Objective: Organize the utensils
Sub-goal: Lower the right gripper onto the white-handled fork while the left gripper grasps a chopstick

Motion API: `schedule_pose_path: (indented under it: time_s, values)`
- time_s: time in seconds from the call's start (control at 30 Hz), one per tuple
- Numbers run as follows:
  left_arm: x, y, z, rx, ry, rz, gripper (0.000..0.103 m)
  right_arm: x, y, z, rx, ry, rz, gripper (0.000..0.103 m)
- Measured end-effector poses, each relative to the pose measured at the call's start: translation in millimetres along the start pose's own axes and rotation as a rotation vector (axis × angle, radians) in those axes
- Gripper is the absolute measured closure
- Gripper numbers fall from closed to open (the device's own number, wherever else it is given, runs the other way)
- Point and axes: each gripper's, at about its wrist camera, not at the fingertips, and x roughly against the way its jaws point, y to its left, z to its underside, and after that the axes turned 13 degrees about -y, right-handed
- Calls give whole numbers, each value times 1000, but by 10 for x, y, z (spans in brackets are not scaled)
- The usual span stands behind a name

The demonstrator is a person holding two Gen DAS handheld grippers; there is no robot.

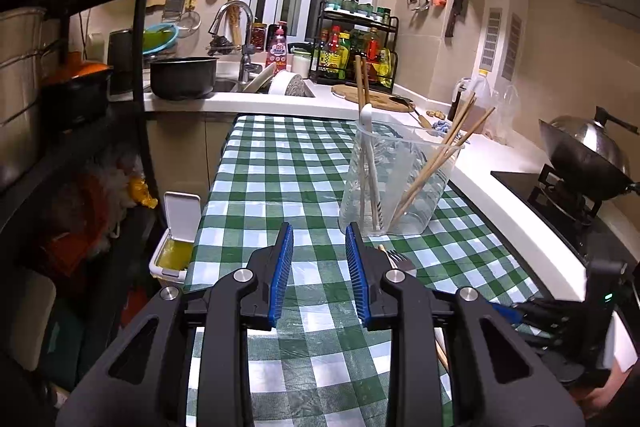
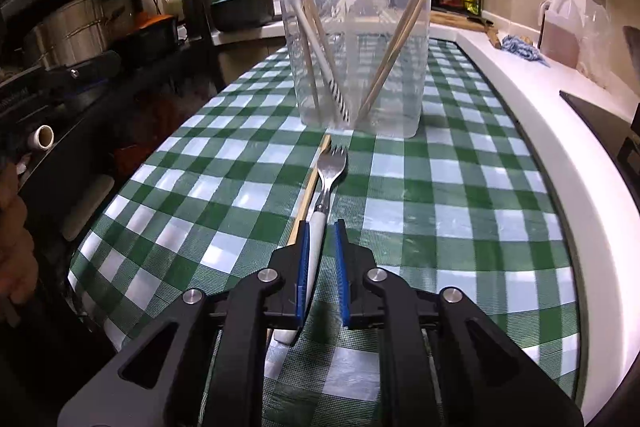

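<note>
A clear plastic container stands on the green checked tablecloth. It holds several wooden chopsticks and a white spoon. In front of it lie a fork with a white handle and one chopstick to the fork's left. My right gripper is low over the cloth with the fork handle between its blue pads. The handle rests against the left pad, and a gap shows at the right pad. My left gripper is open over bare cloth, left of the container. Its right finger hides part of the fork.
A white counter edge runs along the table's right side, with a wok on a stove beyond it. A black shelf rack with pots stands on the left. Below the table's left edge is a small white bin. An oil jug sits on the counter.
</note>
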Motion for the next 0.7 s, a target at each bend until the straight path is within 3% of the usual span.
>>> schedule_pose_path:
  time_s: [0.1,0.17,0.57,0.7]
  values:
    - [16,-19,20,-9,-2,4,76,-67,21,64,9,33,-2,74]
    - [14,-48,44,-20,3,9,76,-116,41,115,13,63,-11,72]
    - [24,-73,106,-21,21,31,76,-209,64,233,30,110,18,73]
    - [-16,-93,170,2,49,43,76,-212,38,234,24,117,27,84]
